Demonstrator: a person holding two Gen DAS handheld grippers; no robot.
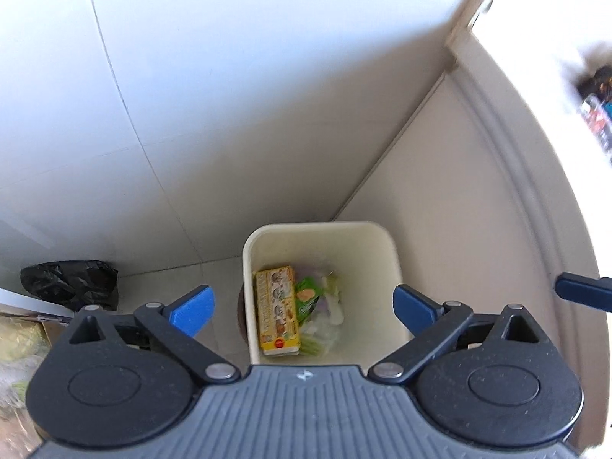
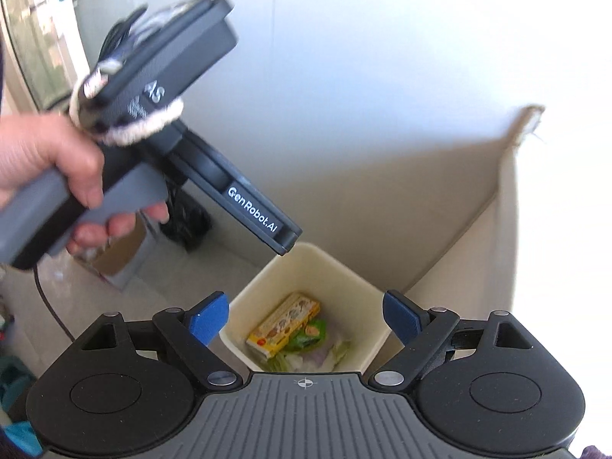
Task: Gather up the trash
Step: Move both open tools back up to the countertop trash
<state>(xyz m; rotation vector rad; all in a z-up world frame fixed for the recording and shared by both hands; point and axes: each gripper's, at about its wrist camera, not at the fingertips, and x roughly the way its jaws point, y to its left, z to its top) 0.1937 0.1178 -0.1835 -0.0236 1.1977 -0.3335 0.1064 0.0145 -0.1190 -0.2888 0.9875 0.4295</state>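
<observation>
A cream trash bin [image 1: 378,241] stands on the floor below both grippers, also in the right wrist view [image 2: 336,267]. In it lie a yellow carton [image 1: 277,308] [image 2: 285,323], a green wrapper [image 1: 306,296] [image 2: 310,334] and pale scraps. My left gripper [image 1: 304,308] is open and empty above the bin. My right gripper [image 2: 306,323] is open and empty above the bin. One blue finger [image 1: 583,291] of the right gripper shows at the right edge of the left wrist view. The left gripper's body [image 2: 252,210] and the hand holding it show in the right wrist view.
A beige cabinet side [image 1: 478,210] stands right of the bin. A white wall [image 1: 229,95] is behind it. A black plastic bag [image 1: 70,283] lies on the floor at left, beside a cardboard box [image 2: 118,264].
</observation>
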